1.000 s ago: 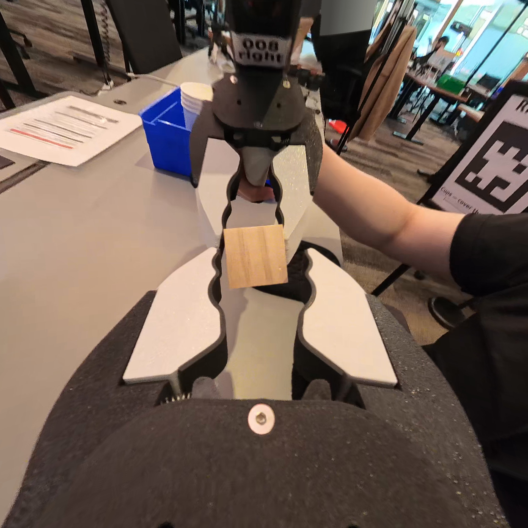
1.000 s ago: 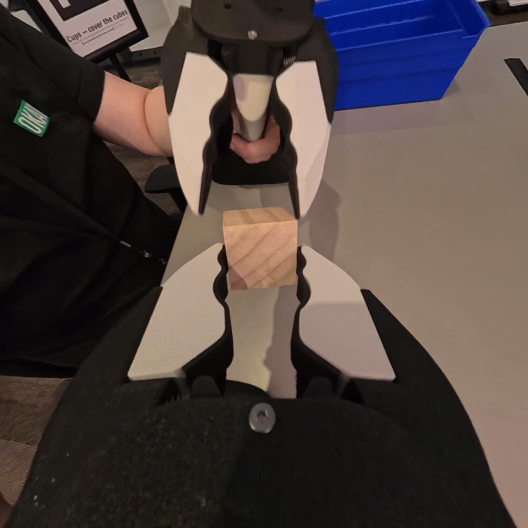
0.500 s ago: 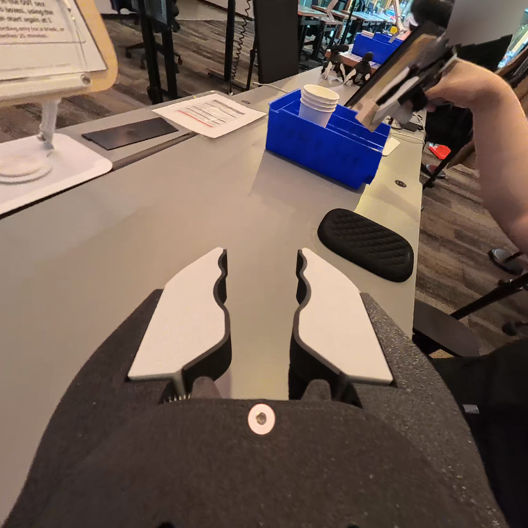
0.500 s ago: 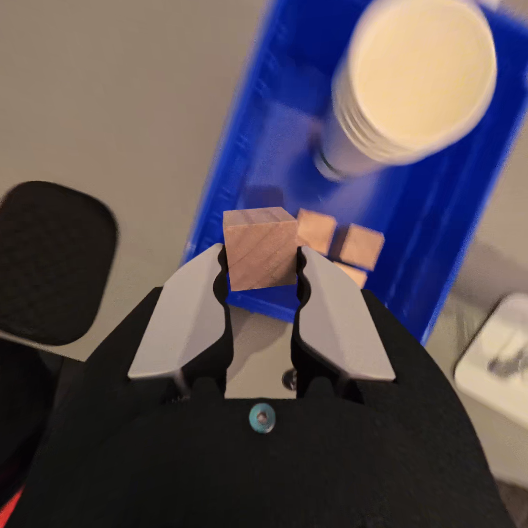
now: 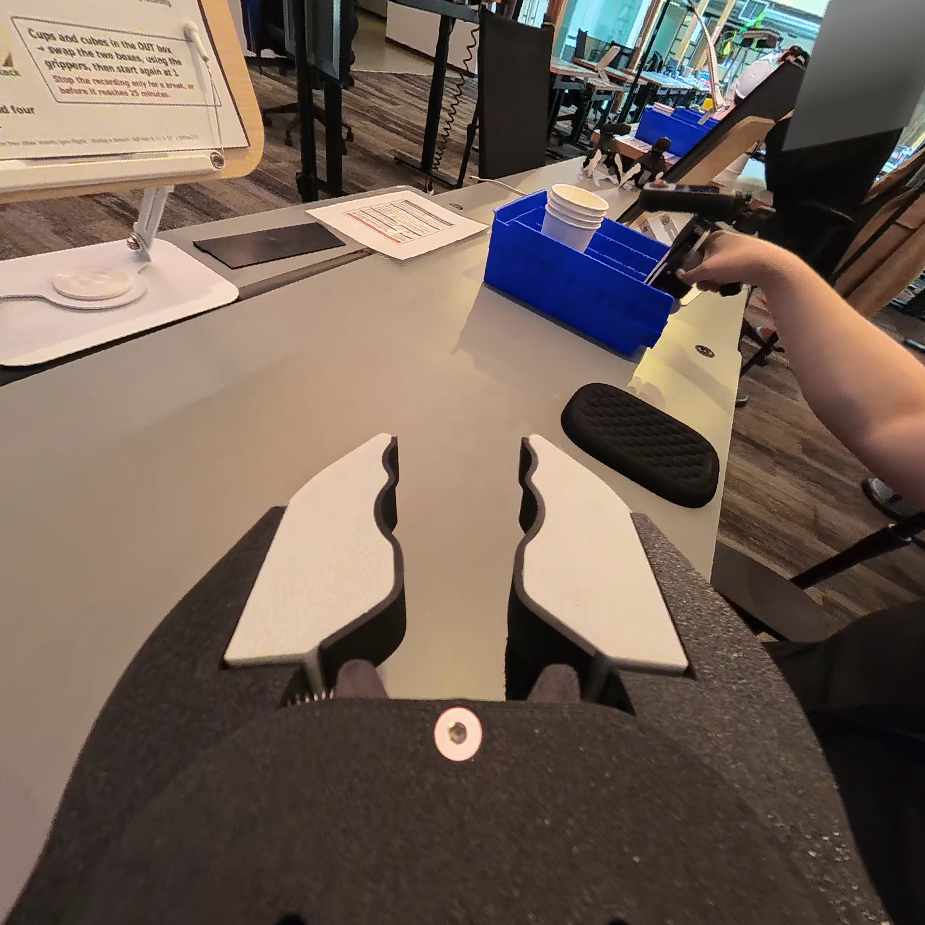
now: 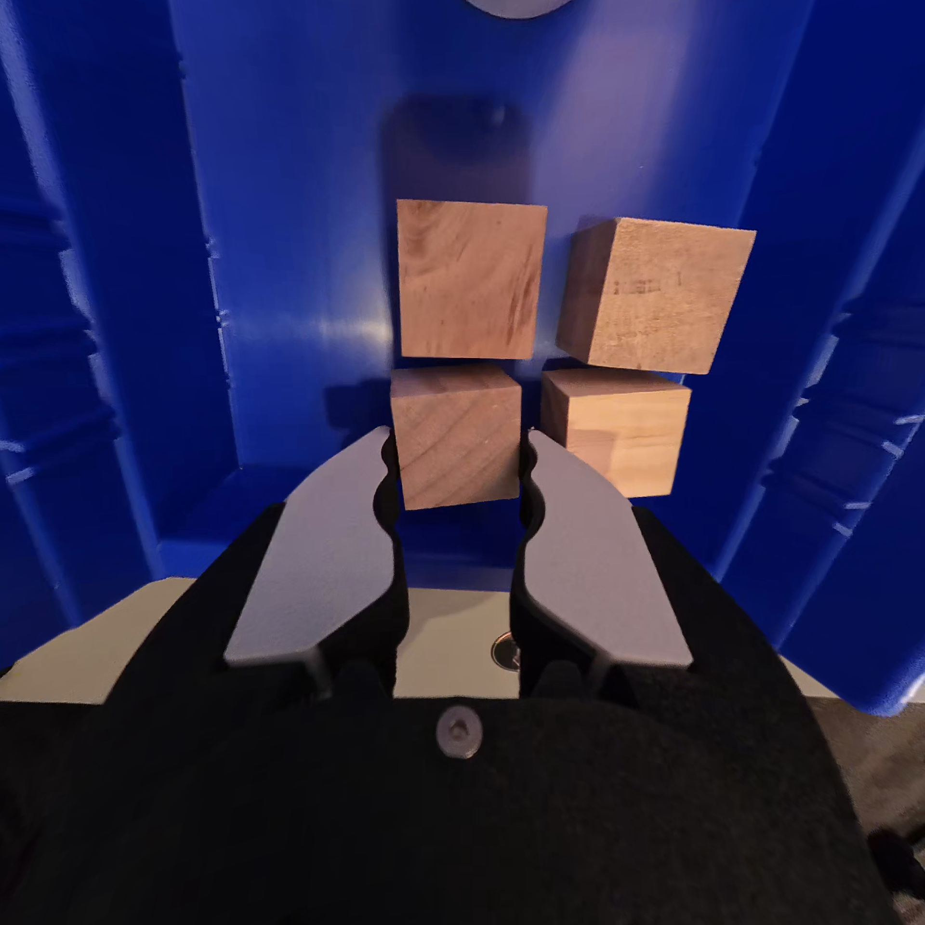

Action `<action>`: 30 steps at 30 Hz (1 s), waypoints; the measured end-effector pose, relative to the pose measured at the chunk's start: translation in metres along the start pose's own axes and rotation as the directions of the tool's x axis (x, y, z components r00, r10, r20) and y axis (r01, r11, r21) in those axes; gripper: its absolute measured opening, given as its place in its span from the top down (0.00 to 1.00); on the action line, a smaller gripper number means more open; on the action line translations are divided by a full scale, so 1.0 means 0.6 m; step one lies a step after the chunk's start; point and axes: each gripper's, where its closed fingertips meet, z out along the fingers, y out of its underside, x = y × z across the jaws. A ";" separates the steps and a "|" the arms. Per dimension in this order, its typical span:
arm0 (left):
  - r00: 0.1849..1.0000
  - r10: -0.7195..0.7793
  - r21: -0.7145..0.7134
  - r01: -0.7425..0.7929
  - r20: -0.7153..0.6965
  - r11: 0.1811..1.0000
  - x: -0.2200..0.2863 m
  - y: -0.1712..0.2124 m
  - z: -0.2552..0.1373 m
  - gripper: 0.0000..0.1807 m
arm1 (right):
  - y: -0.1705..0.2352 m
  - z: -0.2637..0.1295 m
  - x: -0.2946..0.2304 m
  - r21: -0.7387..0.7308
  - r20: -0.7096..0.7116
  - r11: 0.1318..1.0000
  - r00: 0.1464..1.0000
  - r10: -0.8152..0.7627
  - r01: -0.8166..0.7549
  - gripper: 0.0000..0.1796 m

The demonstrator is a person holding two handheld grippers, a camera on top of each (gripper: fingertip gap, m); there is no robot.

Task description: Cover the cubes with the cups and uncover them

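The right hand-held gripper [image 6: 458,435] pinches a wooden cube [image 6: 455,435] inside the blue bin [image 6: 280,250]; the left hand-held gripper [image 5: 458,443] hangs spread, empty, over the bench [image 5: 250,400].

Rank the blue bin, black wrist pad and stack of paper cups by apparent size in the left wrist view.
1. Blue bin, largest.
2. Black wrist pad; it lies nearer the camera, so its size may be exaggerated.
3. Stack of paper cups, smallest, partly hidden inside the bin.

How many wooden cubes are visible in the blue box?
4, in the blue box: far-left cube, far-right cube, near-right cube, and near-left cube between the right gripper fingers. Others may be hidden.
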 end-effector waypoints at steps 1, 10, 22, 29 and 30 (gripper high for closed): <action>1.000 0.002 0.005 -0.002 0.000 1.000 0.002 -0.001 -0.003 0.75 | 0.000 0.002 0.001 -0.002 -0.009 1.000 1.000 -0.007 0.007 0.75; 1.000 0.006 0.011 -0.006 -0.003 1.000 0.011 0.000 -0.008 0.75 | -0.008 0.001 0.003 0.041 -0.014 0.999 1.000 0.013 -0.013 0.74; 1.000 0.005 0.025 -0.005 0.004 1.000 0.018 0.000 -0.026 0.75 | -0.005 0.007 0.004 -0.103 -0.054 0.992 0.997 0.062 -0.067 0.75; 1.000 0.006 0.042 -0.006 0.004 0.999 0.020 -0.004 -0.038 0.76 | -0.005 0.006 0.001 -0.119 -0.099 0.990 0.993 0.062 -0.074 0.74; 1.000 0.004 0.044 -0.004 0.002 0.999 0.020 -0.005 -0.039 0.76 | -0.005 0.006 0.001 -0.124 -0.104 0.990 0.993 0.059 -0.071 0.74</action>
